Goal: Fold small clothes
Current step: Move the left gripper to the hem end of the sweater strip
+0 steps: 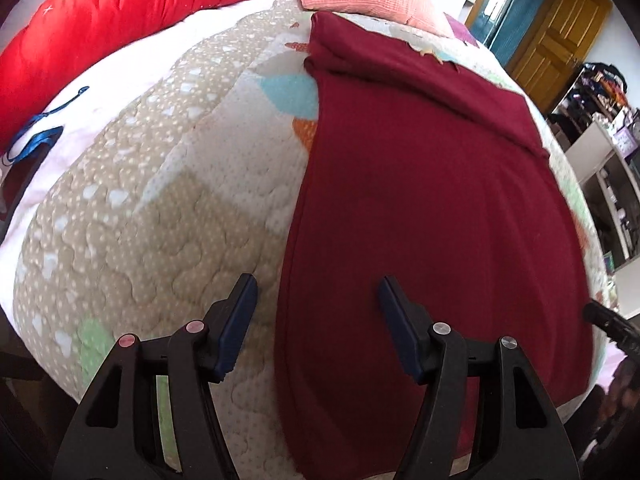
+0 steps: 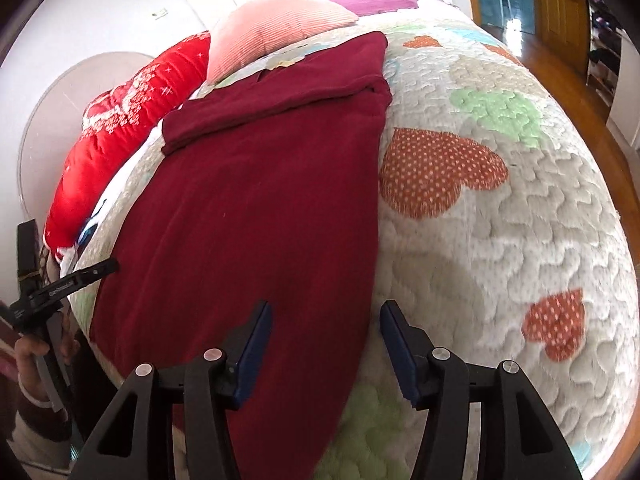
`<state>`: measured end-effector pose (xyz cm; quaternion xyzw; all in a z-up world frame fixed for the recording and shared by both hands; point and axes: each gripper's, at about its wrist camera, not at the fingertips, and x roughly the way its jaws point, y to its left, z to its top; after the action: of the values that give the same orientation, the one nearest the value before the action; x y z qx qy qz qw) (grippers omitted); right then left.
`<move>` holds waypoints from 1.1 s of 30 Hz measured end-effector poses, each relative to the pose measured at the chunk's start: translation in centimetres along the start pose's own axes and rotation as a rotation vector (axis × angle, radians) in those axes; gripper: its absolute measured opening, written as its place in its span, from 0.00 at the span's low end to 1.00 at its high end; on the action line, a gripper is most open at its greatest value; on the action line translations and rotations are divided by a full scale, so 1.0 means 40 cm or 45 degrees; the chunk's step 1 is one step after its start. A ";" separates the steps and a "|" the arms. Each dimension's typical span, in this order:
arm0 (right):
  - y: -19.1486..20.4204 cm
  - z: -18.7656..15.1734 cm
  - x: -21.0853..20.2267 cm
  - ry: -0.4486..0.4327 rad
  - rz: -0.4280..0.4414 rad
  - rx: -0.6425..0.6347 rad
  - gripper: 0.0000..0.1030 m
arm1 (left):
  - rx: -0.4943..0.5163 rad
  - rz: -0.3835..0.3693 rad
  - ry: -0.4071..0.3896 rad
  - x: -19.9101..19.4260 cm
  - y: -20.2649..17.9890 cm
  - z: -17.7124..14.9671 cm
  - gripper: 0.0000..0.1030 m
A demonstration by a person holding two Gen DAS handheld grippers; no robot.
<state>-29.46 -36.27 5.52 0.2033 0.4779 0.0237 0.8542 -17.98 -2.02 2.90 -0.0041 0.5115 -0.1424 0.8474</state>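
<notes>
On the bed's quilted cover with orange and green hearts (image 2: 480, 208), a dark red knit garment (image 1: 420, 200) lies spread flat, its far end already turned over into a thick band below a pink ribbed pillow (image 2: 276, 20) and beside a bright red padded quilt (image 1: 120, 20). The left claw (image 1: 318, 300) hangs over the garment's near left edge, jaws apart and empty, one pad over the cover and the other over the cloth. The right claw (image 2: 326, 324) straddles the near right edge the same way, jaws apart, nothing between them.

The step in hand looks like taking the two near corners for the next fold. To do it well, each claw should drop so that the edge sits deep between the pads, catching the garment alone and not the cover beneath. Both should close at matching points, then lift together and carry the hem evenly toward the folded band, so the sides stay aligned.
</notes>
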 end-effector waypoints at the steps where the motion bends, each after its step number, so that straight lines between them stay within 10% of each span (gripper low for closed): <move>1: -0.003 -0.009 -0.002 0.005 0.000 -0.002 0.53 | 0.003 0.005 -0.006 -0.002 -0.001 -0.004 0.62; 33: -0.009 -0.069 -0.013 -0.052 0.115 -0.028 0.60 | 0.048 -0.041 0.081 0.018 -0.004 -0.024 0.83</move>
<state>-32.08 -35.83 4.55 0.2157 0.4505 0.0631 0.8640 -18.53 -2.22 1.83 0.0081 0.5352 -0.1658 0.8283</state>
